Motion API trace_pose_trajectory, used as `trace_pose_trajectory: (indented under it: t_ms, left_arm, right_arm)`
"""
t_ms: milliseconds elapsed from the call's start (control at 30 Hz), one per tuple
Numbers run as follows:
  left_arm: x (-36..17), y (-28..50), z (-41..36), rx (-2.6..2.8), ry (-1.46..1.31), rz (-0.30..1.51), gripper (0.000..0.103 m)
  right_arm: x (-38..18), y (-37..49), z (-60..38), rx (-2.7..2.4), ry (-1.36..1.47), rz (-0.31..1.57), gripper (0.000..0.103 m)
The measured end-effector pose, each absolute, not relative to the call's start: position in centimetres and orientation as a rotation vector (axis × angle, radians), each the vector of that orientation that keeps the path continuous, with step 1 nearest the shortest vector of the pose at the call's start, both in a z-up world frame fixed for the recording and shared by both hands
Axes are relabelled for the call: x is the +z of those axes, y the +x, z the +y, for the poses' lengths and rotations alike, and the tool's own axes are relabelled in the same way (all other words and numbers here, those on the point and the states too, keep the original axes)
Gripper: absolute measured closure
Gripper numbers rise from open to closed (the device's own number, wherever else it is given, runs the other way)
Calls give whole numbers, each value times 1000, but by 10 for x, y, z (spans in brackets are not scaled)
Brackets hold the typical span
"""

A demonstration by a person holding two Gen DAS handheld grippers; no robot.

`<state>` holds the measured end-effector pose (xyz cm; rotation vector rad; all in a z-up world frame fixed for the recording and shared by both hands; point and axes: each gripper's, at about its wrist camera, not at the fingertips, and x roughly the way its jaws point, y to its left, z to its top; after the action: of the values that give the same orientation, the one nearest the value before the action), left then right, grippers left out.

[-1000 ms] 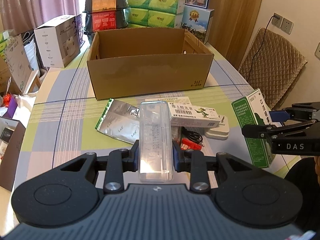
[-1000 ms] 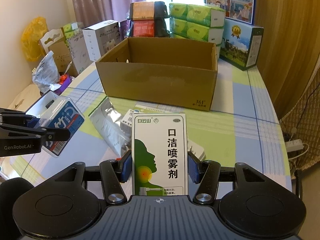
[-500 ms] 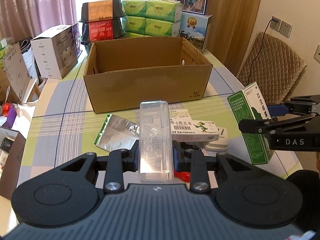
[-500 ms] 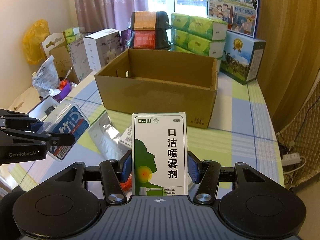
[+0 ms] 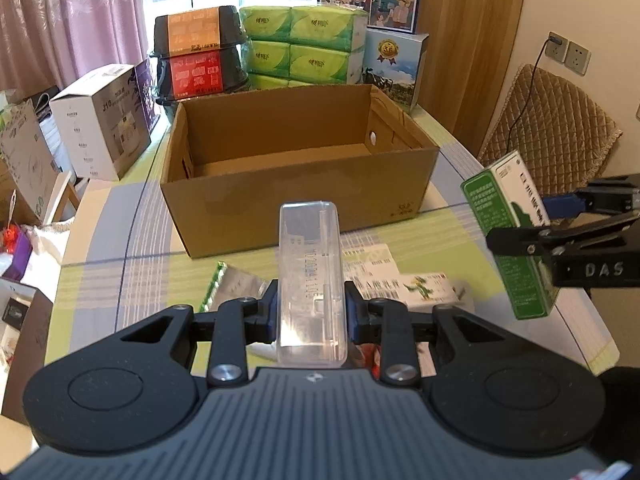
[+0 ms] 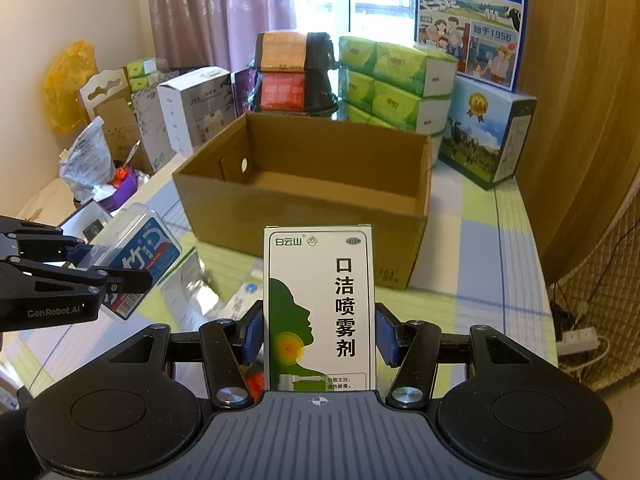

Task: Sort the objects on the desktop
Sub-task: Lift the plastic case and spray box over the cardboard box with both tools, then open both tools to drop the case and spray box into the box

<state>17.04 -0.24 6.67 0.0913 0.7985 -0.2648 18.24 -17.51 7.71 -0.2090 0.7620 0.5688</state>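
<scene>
Up above the counter [image 5: 104,240], the left tongs [image 5: 310,312] are clamped on a clear plastic case [image 5: 310,276], held lengthwise and pointing toward an open cardboard box [image 5: 296,184]. Beside them, the right tongs [image 6: 319,336] are closed around a green and white spray carton [image 6: 320,308], held upright, also in front of the box. Below both, a foil pouch [image 5: 236,284] and a small white medicine carton [image 5: 424,288] lie on the checked counter, near the box's front wall. Green tissue packs [image 5: 304,44] are stacked behind the box
</scene>
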Motion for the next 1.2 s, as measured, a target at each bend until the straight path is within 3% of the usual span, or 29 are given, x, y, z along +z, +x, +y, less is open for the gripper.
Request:
trace_pose_trajectory:
  t_ms: [700, 1200]
  left_arm:
    - [96, 327, 5, -270, 108, 757, 77]
    - [50, 397, 10, -253, 58, 820, 77]
  right_arm:
    - [103, 338, -123, 616, -204, 777, 51]
    - [79, 420, -107, 530, -157, 820, 51]
